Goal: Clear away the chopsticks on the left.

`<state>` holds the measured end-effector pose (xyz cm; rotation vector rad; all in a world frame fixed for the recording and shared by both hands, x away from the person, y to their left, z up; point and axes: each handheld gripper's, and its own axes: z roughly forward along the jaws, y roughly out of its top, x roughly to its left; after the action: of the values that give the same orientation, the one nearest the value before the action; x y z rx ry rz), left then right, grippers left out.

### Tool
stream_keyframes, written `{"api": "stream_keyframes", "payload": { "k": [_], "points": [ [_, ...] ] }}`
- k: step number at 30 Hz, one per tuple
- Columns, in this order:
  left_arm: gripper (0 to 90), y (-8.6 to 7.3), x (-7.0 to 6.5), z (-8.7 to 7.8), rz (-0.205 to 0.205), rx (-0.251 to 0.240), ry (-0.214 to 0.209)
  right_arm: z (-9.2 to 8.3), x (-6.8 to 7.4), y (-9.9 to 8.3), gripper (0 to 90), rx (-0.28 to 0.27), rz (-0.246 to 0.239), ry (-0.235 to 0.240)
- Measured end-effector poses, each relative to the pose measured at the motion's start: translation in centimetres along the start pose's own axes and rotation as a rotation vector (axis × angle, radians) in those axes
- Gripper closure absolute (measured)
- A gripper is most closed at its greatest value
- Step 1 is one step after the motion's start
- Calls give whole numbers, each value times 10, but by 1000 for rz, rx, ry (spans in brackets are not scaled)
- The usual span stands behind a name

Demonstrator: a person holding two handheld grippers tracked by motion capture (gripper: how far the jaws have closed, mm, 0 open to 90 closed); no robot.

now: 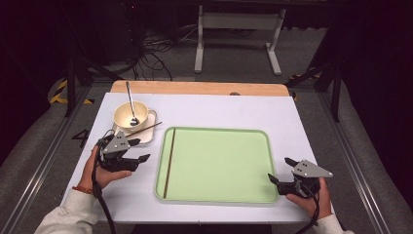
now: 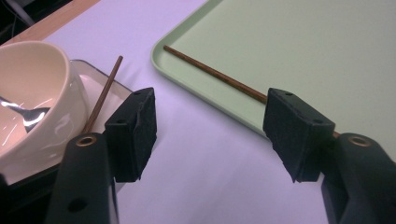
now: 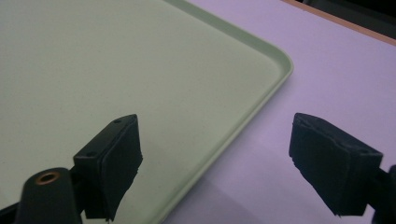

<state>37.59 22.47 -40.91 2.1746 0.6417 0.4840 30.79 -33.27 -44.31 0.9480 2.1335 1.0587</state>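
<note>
Brown chopstick lying along green tray's left edge, second chopstick on saucer by bowl. Left tool spread, empty: swing toward saucer chopstick, pinch mid-length. Right tool spread, empty, over tray corner. No legible writing.

Green tray on white table, one chopstick lying along its left inner edge. Cream bowl with spoon sits on small dish left of tray, second chopstick across the dish. Left gripper jaws apart beside tray, empty. Right gripper jaws apart at tray's right edge
</note>
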Motion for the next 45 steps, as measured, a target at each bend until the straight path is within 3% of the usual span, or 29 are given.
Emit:
{"api": "stream_keyframes", "payload": {
  "k": [8,15,27,35,42,43,45],
  "points": [
    [231,-9,10,-6,-41,10,32,1,0,1,172,-3,-2,4],
    [229,-16,19,-13,-48,24,58,2,0,2,172,-3,-6,6],
    [248,-32,42,-18,-101,46,114,4,1,2,172,-1,-7,12],
    [306,-40,66,-11,-135,76,145,5,1,2,172,5,-9,15],
    [420,-48,85,-6,-154,102,143,5,1,1,172,8,-7,12],
    [502,-49,86,-5,-163,107,143,4,1,0,173,8,-3,11],
    [516,-51,90,-4,-164,111,146,4,1,0,173,9,-3,10]
  ]
}}
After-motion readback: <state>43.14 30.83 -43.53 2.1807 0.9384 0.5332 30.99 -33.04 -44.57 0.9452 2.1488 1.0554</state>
